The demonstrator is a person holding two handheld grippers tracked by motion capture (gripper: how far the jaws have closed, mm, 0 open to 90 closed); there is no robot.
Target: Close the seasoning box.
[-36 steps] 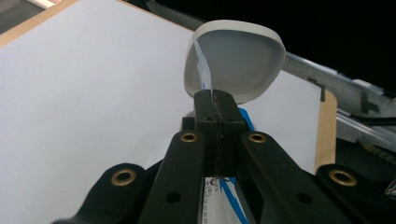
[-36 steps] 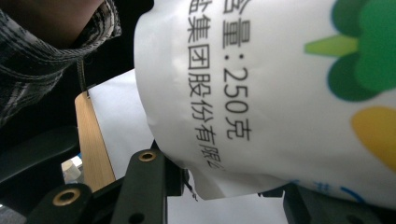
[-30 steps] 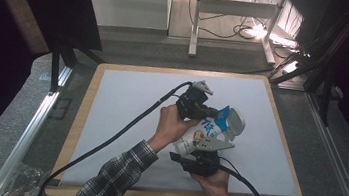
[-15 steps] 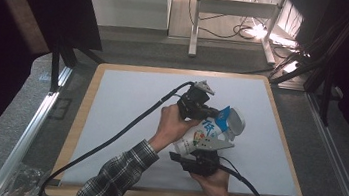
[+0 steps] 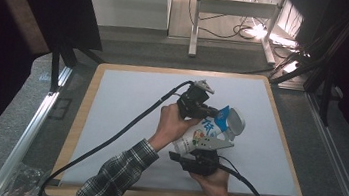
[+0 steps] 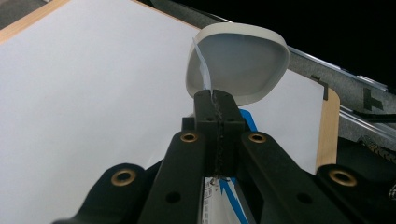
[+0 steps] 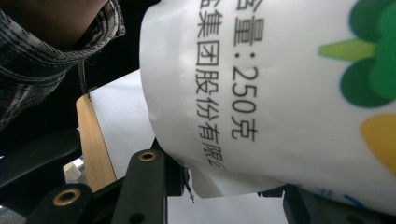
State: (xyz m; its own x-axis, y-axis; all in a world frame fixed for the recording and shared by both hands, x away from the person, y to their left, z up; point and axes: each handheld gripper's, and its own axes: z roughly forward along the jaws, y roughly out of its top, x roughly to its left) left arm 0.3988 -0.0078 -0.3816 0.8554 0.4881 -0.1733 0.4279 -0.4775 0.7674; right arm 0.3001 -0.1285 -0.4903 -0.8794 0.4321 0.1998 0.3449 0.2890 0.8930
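Note:
A white plastic cup (image 5: pixel 207 131) with a blue label and printed pictures is held tilted above the white table sheet (image 5: pixel 120 111). My right gripper (image 5: pixel 200 154) grips it from below; in the right gripper view the cup (image 7: pixel 289 84) sits between the jaws of that gripper (image 7: pixel 219 184). My left gripper (image 5: pixel 210 113) comes in from the upper left. Its jaws (image 6: pixel 215 95) are shut on a thin strip of film (image 6: pixel 201 70) that rises from the cup's blue label. The cup's pale rounded end (image 6: pixel 238 60) lies just beyond.
The sheet lies on a wood-edged board (image 5: pixel 77 131). Black cables (image 5: pixel 123 127) trail from both grippers across the near half. A plaid sleeve (image 5: pixel 112 181) enters from the bottom. Metal rails (image 5: pixel 27 130) and grey floor flank the board.

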